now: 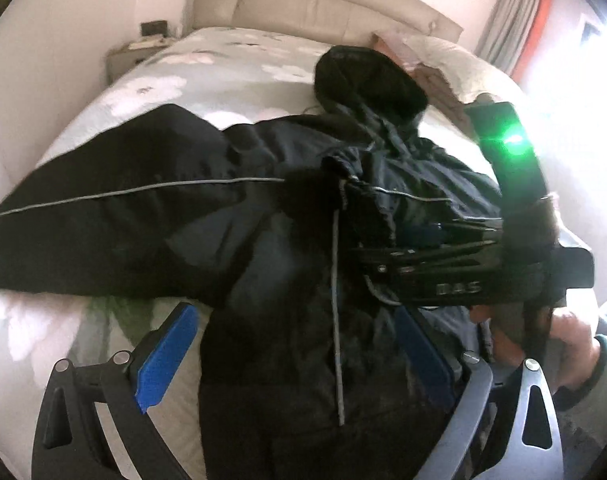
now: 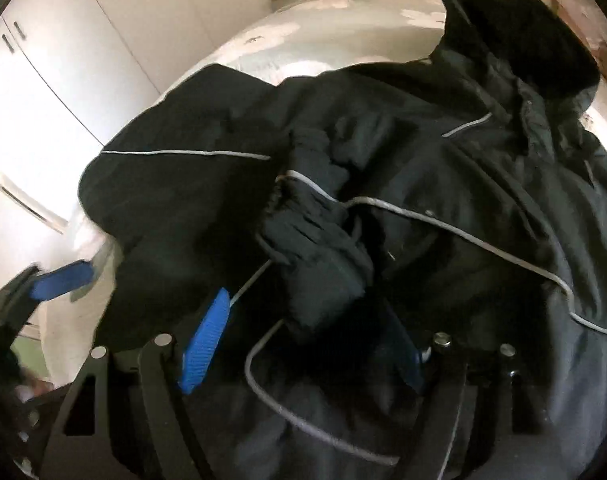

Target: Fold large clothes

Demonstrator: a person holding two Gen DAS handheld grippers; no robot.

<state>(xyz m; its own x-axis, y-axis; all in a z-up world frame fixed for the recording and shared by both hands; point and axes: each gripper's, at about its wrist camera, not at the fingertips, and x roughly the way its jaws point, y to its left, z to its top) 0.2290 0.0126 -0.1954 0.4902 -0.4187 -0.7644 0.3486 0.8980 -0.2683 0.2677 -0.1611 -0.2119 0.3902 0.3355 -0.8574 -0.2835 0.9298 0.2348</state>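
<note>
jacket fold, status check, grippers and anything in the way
Left gripper open over the jacket. Right gripper open, holding nothing. One sleeve folded across the chest, hood toward the headboard. Nothing in the way on the bed.

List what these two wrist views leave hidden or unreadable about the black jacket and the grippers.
- Jacket hem: cut off by the bottom edge in both views.
- Jacket's right side, left wrist view: covered by the right gripper body and the hand holding it.
- Right gripper's far finger, right wrist view: lost in dark fabric and shadow.
- Left gripper, right wrist view: only one blue pad shows, blurred at the left edge.
- Bed under the jacket: covered.
</note>
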